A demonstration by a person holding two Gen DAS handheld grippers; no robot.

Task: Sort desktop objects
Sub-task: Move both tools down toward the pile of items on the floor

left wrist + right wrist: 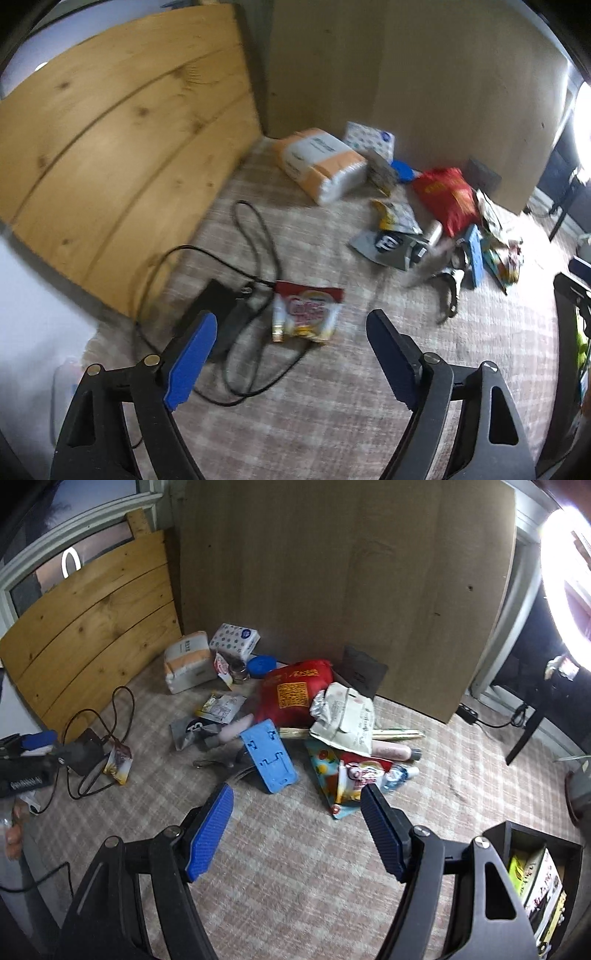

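Observation:
A checked cloth (332,387) covers the desk and carries a scatter of objects. My left gripper (291,325) is open, hovering just short of a small red and white snack packet (308,312) that lies beside a black power adapter (218,306) with its looped cable. My right gripper (297,799) is open too, with nothing between its fingers, and stands a little before a pile: a blue flat block (267,755), a red bag (295,694), a crumpled white bag (345,714) and a colourful packet (351,781). The left gripper (22,760) shows at the left edge of the right wrist view.
Tissue packs (192,661) and a blue lid (262,664) lie at the back by a tall brown board (351,572). A plank panel (122,147) leans at the left. A black box with packets (535,871) stands at the front right. Bare cloth (295,886) lies before the right gripper.

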